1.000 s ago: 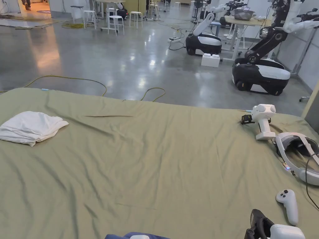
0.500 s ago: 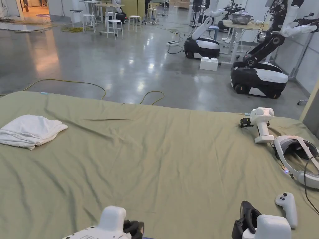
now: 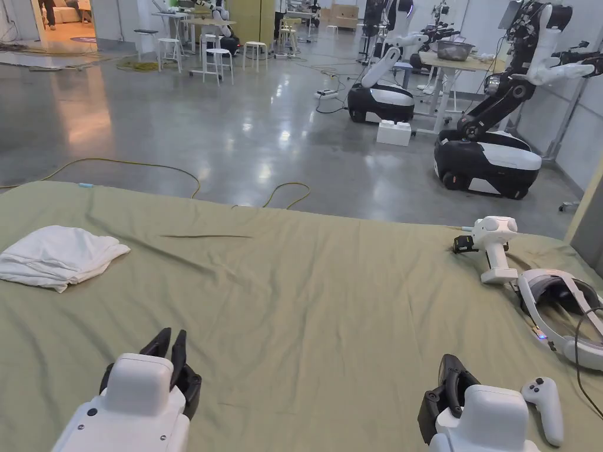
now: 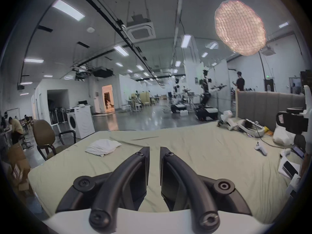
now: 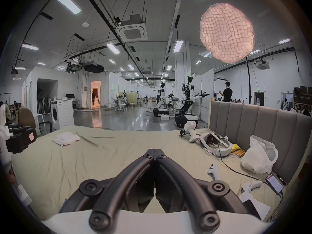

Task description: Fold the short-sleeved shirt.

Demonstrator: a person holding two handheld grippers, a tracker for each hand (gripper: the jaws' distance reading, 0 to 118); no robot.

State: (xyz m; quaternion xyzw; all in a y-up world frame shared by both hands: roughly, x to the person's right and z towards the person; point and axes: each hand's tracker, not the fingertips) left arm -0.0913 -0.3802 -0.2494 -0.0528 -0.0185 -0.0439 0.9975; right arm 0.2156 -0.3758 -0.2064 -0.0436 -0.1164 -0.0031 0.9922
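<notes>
On the far left part of the green bed sheet lies the white shirt, bunched in a loose, roughly folded heap, well apart from both grippers. Nearer the person, the left gripper hovers low over the sheet, its jaws a narrow gap apart and holding nothing. To the right, the right gripper has its jaws pressed together at the tips, empty. Just beside it rests a white controller; farther off lie a headset and a spare white gripper.
</notes>
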